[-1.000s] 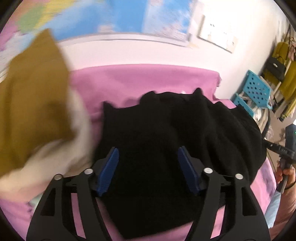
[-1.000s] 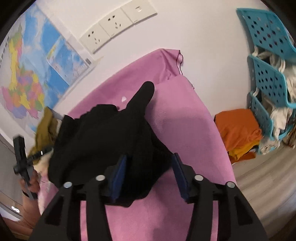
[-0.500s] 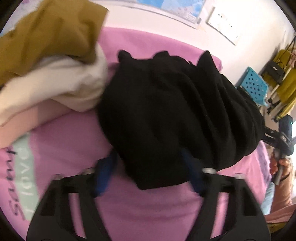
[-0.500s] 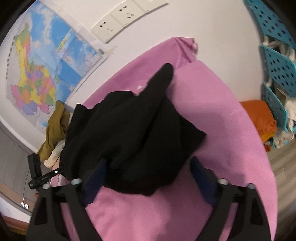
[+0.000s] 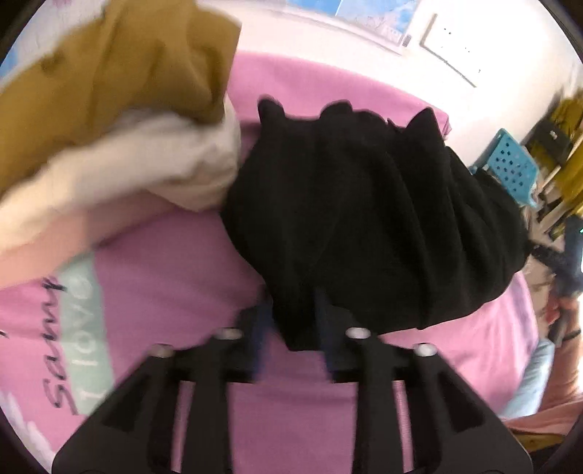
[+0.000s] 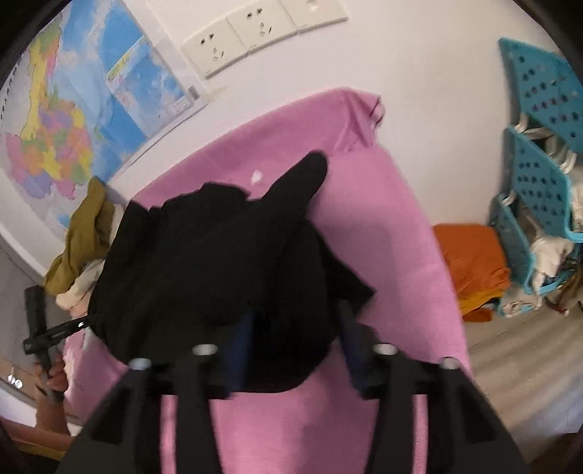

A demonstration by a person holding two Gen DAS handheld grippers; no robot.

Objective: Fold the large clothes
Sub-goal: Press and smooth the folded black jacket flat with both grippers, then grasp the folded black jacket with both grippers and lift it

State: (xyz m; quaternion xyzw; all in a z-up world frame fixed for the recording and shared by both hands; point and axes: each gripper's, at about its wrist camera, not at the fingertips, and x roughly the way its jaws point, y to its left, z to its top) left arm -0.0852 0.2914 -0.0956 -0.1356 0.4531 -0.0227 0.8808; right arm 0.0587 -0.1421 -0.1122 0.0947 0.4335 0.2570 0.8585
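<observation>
Where the pink bedcover (image 5: 175, 262) spreads under both my grippers, item one lies bunched in the middle of it: a black garment (image 5: 364, 226) — matte, knit-looking, heaped in soft ridges with several pointed tips poking up along its far edge. In the right wrist view the same black garment (image 6: 218, 262) shows one long tapering end stretched toward the wall, the rest mounded and rumpled, none of it laid flat. My left gripper (image 5: 291, 328) has its two blue-padded fingers drawn close together with the near hem of the garment pinched between them; the view is blurred, but cloth fills the narrow gap. My right gripper (image 6: 295, 331) sits at the opposite near edge, its fingers set wider, a fold of the black cloth lying between them — whether the pads actually press it I cannot tell. Item two, beside the garment on my left: a pile of other clothes (image 5: 120, 120), mustard on top, cream beneath, touching the black heap. Item three: a wall map (image 6: 69, 120) and white sockets (image 6: 262, 29) above the bed. Item four: blue perforated baskets (image 6: 539, 153) with an orange folded cloth (image 6: 473, 262) on the floor near them.
</observation>
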